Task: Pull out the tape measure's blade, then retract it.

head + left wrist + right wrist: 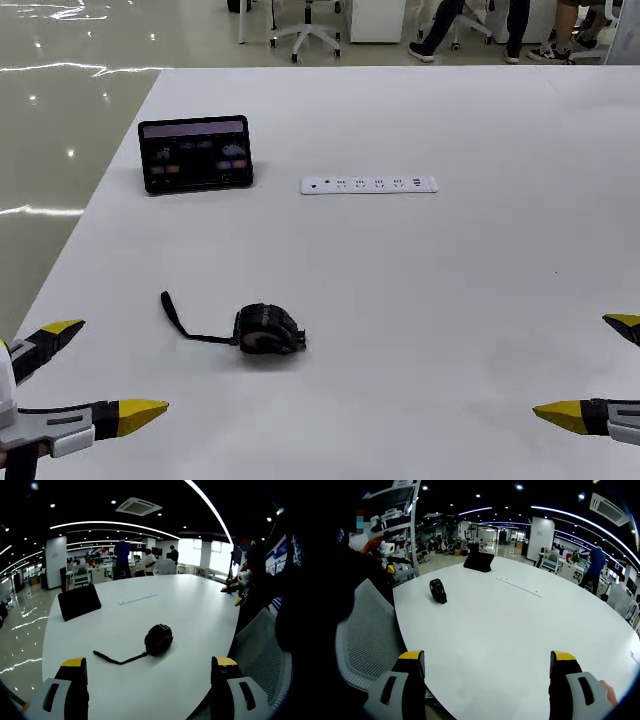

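Currently the tape measure (268,330) lies crosswise, strap (180,318) trailing leftward.

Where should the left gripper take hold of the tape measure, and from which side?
Probably the case, jaws across its narrow width, coming from the near left, where the open left gripper is. The strap trailing left is too limp for a firm hold.

Dark tablet (195,153) and white power strip (369,184) side by side on a white table (480,290).
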